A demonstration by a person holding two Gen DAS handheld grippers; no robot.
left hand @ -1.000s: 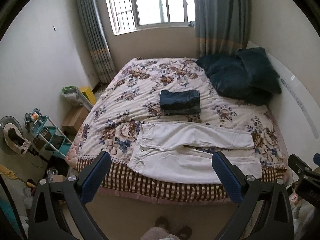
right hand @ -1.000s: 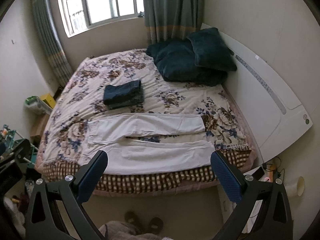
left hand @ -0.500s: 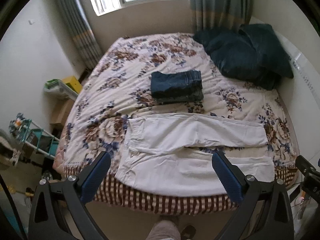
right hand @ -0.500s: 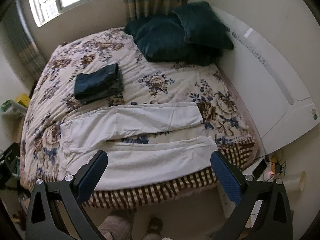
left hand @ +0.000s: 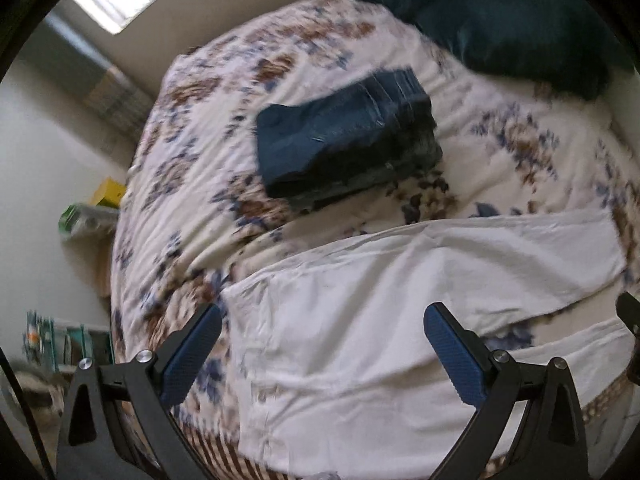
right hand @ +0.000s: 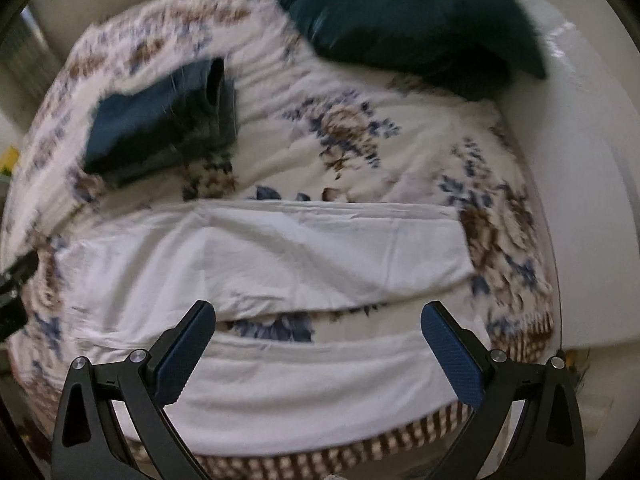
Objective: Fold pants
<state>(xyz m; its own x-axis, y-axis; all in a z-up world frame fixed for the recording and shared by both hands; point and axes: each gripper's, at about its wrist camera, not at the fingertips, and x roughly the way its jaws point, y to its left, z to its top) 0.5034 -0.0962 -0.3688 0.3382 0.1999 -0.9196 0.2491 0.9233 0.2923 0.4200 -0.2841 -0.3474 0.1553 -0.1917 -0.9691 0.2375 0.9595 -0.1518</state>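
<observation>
Both grippers have dropped in way closer to the bed [left hand: 192, 208] than a second ago, so the white pants [left hand: 360, 320] now fill most of each view, lying flat near the foot edge with the two legs spread out toward the headboard side. Left gripper [left hand: 322, 322] and right gripper [right hand: 318, 320] are both spread wide and holding nothing, hovering over the pants. Behind them a folded stack of dark jeans [left hand: 344, 140] sits on the floral cover, with dark teal pillows [right hand: 412, 12] further back; everything's pretty motion-blurred.
</observation>
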